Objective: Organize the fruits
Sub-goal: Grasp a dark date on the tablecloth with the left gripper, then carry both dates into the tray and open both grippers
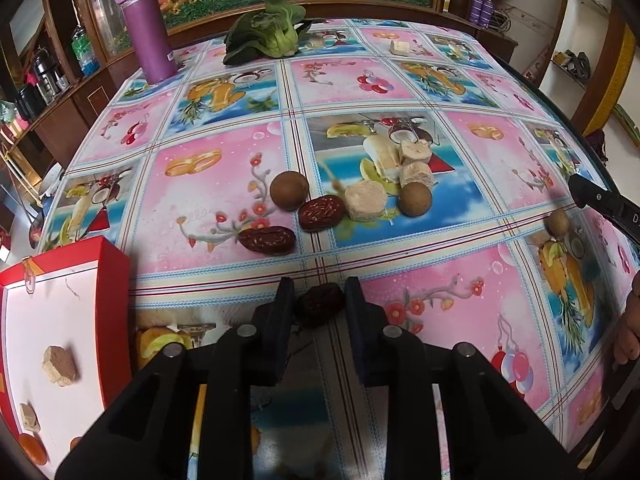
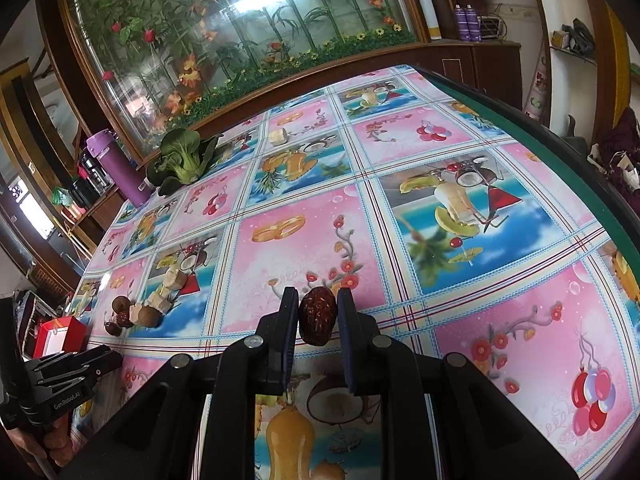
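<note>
- Left gripper (image 1: 319, 292): jaws pinched on a red date (image 1: 319, 305) right between them, low over the worktop (image 1: 440, 288).
- Right gripper (image 2: 318, 302): jaws closed around another date (image 2: 317, 316).
- Beyond the left jaws: two more dates (image 1: 322, 213), longans (image 1: 289, 190), and a red box (image 1: 60, 320) to their left.

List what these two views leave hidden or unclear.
- Left wrist view: the red box is cut off by the frame edge, so its full contents are hidden.
- Left wrist view: the date between the left gripper fingers is shadowed; contact is unclear.
- Right wrist view: the fruit pile is too small to count.
</note>
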Motion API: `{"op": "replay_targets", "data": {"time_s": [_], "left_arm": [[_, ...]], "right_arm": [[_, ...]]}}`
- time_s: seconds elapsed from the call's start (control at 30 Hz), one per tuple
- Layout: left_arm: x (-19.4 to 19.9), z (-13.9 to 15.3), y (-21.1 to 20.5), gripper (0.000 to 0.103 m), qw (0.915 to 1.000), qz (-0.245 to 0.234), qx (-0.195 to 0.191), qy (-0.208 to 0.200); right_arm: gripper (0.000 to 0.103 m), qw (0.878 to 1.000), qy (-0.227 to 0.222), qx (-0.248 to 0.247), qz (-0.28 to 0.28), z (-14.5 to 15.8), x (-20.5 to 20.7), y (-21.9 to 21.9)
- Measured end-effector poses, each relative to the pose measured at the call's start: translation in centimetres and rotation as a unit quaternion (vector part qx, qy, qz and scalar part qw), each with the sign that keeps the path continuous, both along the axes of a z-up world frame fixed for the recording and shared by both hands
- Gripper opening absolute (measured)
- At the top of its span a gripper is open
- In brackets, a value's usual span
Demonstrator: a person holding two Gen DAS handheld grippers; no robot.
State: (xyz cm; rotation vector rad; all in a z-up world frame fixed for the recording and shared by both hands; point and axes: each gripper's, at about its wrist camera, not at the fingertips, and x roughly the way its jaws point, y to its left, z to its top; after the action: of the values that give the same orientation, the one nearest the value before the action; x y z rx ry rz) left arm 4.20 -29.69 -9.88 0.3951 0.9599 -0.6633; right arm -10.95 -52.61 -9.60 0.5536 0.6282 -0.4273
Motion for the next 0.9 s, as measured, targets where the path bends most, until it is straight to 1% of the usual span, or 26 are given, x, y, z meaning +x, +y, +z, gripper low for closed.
{"op": "replay_targets", "data": {"time_s": [0.13, 0.23, 0.33, 0.4, 0.47, 0.57, 0.63, 0.73, 0.83, 0.9], "left_arm": [[-0.3, 0.2, 0.5, 0.027, 1.0000, 0.007, -0.005, 0.002], [-0.7, 0.9, 1.4, 0.027, 0.9998, 0.018, -0.012, -0.006], [-1.3, 2.1, 3.1, 0.027, 0.9989, 0.032, -0.030, -0.015], [-1.9, 3.3, 4.8, 0.027, 0.9976, 0.046, -0.040, -0.032], [-2.3, 4.4, 6.6, 0.027, 0.9957, 0.063, -0.041, -0.055], [-2.7, 5.9, 9.6, 0.027, 0.9913, 0.091, -0.045, -0.084], [-2.7, 6.5, 12.0, 0.027, 0.9875, 0.115, -0.049, -0.096], [-2.4, 6.7, 14.9, 0.027, 0.9829, 0.144, -0.051, -0.103], [-2.0, 6.2, 17.8, 0.027, 0.9785, 0.172, -0.047, -0.103], [-1.7, 5.7, 19.4, 0.027, 0.9752, 0.192, -0.044, -0.102]], "right_arm": [[0.018, 1.000, -0.001, -0.001, -0.001, 0.0, 0.0, 0.0], [0.018, 1.000, -0.004, -0.001, -0.003, 0.1, -0.2, -0.1], [0.018, 1.000, -0.013, -0.008, -0.009, 0.3, -0.5, 0.0], [0.018, 1.000, -0.018, -0.009, -0.011, 0.5, -0.7, 0.2], [0.018, 1.000, -0.026, -0.007, -0.012, 0.8, -1.0, 0.6], [0.018, 0.999, -0.035, -0.003, 0.000, 1.3, -0.7, 2.4], [0.018, 0.999, -0.040, 0.006, 0.030, 1.7, 0.1, 4.6], [0.018, 0.995, -0.041, 0.009, 0.093, 2.7, 2.3, 9.1], [0.018, 0.985, -0.044, 0.012, 0.166, 3.6, 4.9, 14.5], [0.018, 0.977, -0.045, 0.025, 0.206, 4.0, 6.5, 17.3]]}}
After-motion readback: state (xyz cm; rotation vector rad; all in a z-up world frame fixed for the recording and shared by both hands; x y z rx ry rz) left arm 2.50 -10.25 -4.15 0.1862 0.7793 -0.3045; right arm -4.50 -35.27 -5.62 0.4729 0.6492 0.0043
